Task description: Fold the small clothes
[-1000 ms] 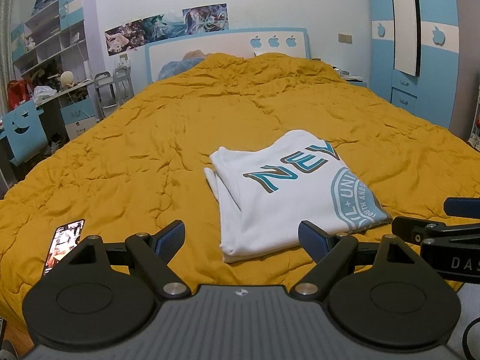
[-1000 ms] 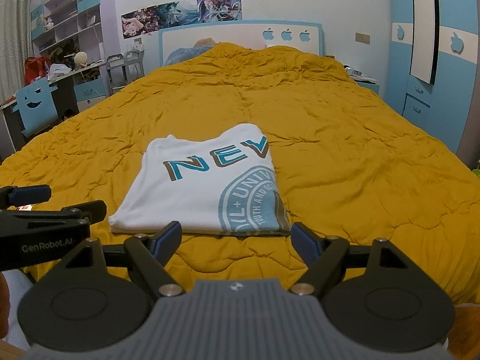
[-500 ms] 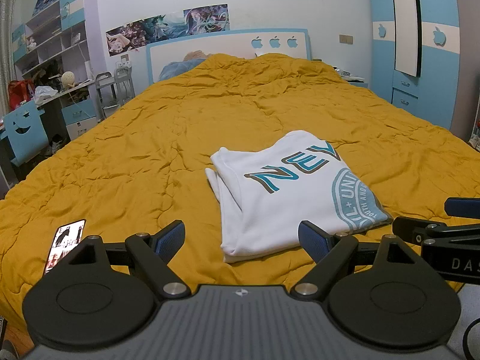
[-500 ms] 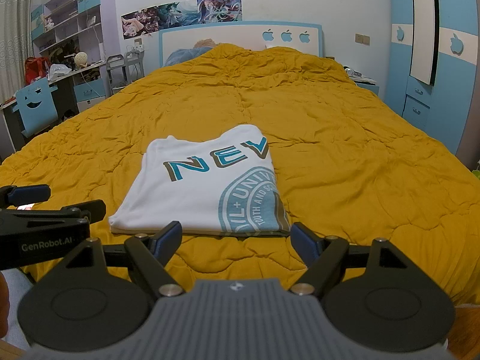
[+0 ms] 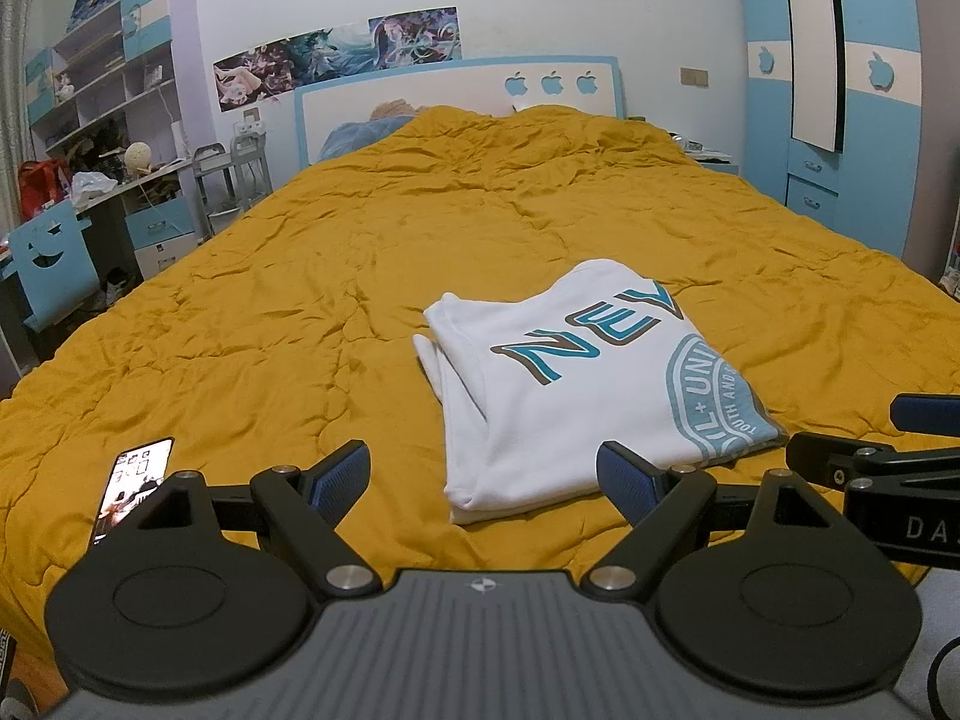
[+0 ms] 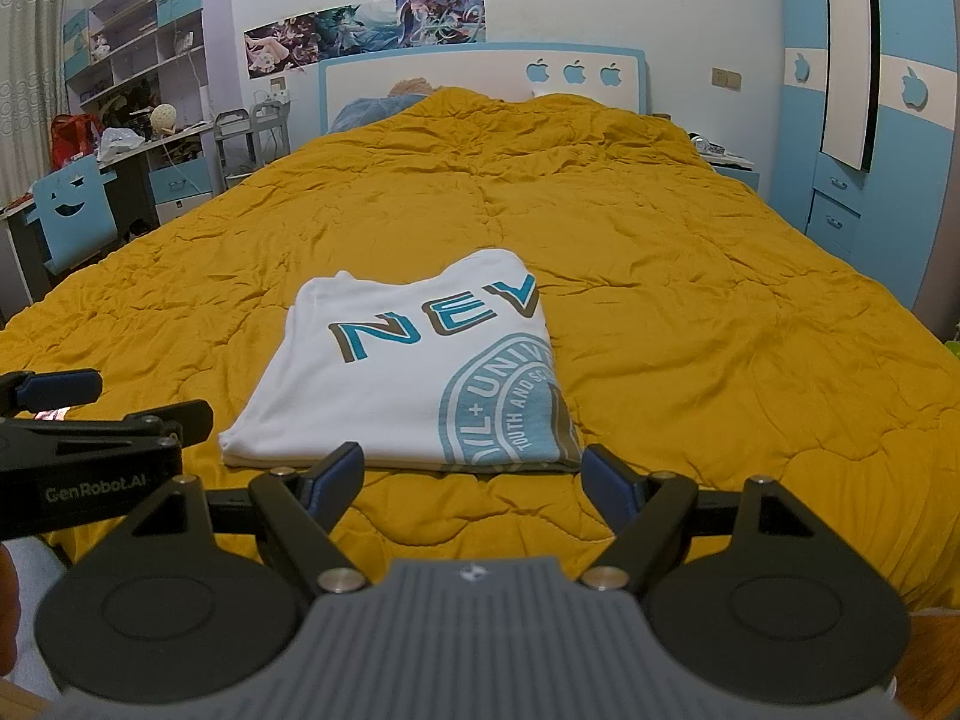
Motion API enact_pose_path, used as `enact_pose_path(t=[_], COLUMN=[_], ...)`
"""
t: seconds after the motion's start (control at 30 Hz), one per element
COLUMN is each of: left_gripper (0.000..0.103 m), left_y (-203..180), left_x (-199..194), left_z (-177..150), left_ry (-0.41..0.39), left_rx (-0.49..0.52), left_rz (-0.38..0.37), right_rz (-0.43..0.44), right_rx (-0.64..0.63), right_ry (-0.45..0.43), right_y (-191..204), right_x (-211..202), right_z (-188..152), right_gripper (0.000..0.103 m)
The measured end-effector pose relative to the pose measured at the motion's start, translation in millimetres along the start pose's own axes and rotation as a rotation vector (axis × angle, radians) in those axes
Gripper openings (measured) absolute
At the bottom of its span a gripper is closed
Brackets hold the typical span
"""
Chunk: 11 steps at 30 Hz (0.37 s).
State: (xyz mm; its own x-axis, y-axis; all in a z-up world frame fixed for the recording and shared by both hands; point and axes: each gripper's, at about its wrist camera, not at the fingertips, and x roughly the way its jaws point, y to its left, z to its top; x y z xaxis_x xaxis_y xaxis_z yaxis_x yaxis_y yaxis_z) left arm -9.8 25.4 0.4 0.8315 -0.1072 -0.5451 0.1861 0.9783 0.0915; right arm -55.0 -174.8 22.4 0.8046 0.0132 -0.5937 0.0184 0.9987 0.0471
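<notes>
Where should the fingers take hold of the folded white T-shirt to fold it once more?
Probably at the near corners of the white T-shirt, coming in low from the bed's foot. Its stacked edge faces both open grippers, left and right, and lies flat on the yellow quilt.

One folded T-shirt (image 5: 576, 384), one bed (image 5: 300, 312), one phone (image 5: 133, 483), two grippers: left gripper (image 5: 483, 480), right gripper (image 6: 471, 477).

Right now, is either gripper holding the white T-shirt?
No: the left gripper and right gripper are both open, short of the folded white T-shirt lying flat on the yellow quilt.
</notes>
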Motion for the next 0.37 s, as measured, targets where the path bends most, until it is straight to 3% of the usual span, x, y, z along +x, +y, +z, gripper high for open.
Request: enact_pose_path(t=[0.37], left_gripper=[0.1], left_y=[2.3], left_x=[-0.3], left_z=[-1.0], left_ry=[-0.001], left_rx=[0.0], left_rz=[0.008], right_rz=[0.0], right_rx=[0.0], right_ry=[0.0], right_y=[0.9], right_x=[0.1], right_z=[-0.3], right_gripper=[0.075])
